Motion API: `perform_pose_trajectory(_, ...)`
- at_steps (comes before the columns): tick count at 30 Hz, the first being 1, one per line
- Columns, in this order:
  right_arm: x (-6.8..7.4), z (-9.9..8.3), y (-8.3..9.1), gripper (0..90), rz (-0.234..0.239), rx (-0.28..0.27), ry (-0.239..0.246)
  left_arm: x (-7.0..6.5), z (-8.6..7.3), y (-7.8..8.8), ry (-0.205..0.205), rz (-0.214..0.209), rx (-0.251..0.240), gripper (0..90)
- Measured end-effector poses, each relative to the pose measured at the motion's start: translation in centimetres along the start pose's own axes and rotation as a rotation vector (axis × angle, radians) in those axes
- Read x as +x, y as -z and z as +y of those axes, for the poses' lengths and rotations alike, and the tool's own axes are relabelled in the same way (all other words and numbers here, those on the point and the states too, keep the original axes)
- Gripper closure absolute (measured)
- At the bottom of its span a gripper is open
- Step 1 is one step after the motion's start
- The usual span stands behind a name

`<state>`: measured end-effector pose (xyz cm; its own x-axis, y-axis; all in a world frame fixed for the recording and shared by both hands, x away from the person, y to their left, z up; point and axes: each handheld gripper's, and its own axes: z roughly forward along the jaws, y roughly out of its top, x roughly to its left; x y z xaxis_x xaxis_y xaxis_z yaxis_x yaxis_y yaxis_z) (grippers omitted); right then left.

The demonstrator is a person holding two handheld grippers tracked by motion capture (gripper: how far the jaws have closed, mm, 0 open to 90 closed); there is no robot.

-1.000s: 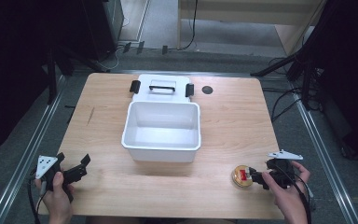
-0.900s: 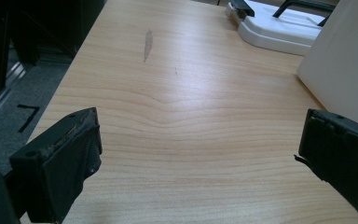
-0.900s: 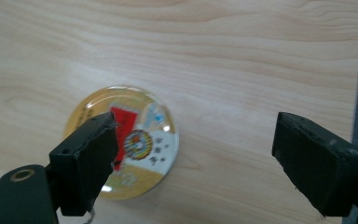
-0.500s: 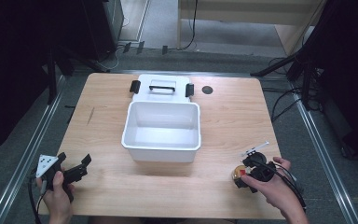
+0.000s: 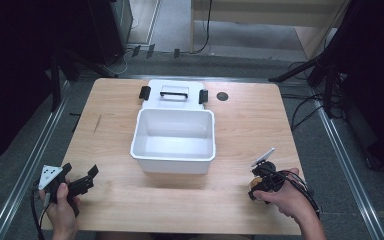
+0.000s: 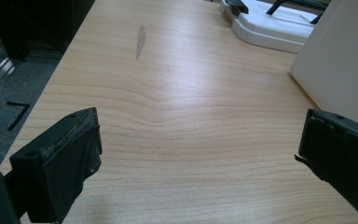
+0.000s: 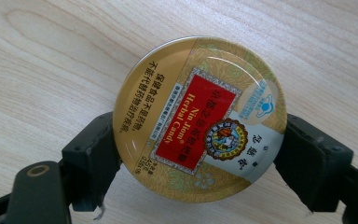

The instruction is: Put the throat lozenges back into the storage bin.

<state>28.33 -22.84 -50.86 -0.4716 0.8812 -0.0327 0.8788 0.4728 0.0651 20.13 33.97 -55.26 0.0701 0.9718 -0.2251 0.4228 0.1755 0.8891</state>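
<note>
I read this as a lab or recording studio, not a home. The pale wood bench (image 5: 120, 200) stands alone on grey carpet floor (image 5: 330, 165), with metal rails (image 5: 25, 170) running along its left and right sides. Black stand legs (image 5: 300, 75) and loose cables (image 5: 305, 107) sprawl on the floor at far right, more cabling at far left. Dark, unlit surroundings close in on both sides. A light wooden cabinet or desk (image 5: 260, 20) sits beyond the far edge. Black tape marks (image 6: 17, 114) show on the carpet left of the bench.
</note>
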Motion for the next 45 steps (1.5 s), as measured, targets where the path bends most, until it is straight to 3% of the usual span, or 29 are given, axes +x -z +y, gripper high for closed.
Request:
perform_pose_trajectory(2, 0.0, 0.0, 0.2, 21.1, 0.026, -0.010, 0.012, 0.0, 0.0, 0.0, 0.001, -0.002, 0.004, 0.0)
perform_pose_trajectory(10, 0.1, 0.7, 1.7, 21.1, 0.013, -0.054, 0.004, 0.0, 0.0, 0.0, -0.001, -0.004, 0.002, 0.0)
perform_pose_trajectory(18, 0.1, 2.0, 3.5, 21.1, 0.029, -0.088, 0.011, 0.0, 0.0, 0.0, 0.000, -0.006, 0.003, 0.1)
perform_pose_trajectory(33, 1.5, 5.5, 6.6, 21.1, 0.025, -0.103, 0.112, 0.0, 0.0, 0.0, -0.004, -0.008, 0.004, 0.2)
perform_pose_trajectory(45, 2.2, 7.5, 8.5, 21.1, -0.001, -0.106, 0.148, 0.0, 0.0, 0.0, -0.011, -0.006, 0.007, 0.2)
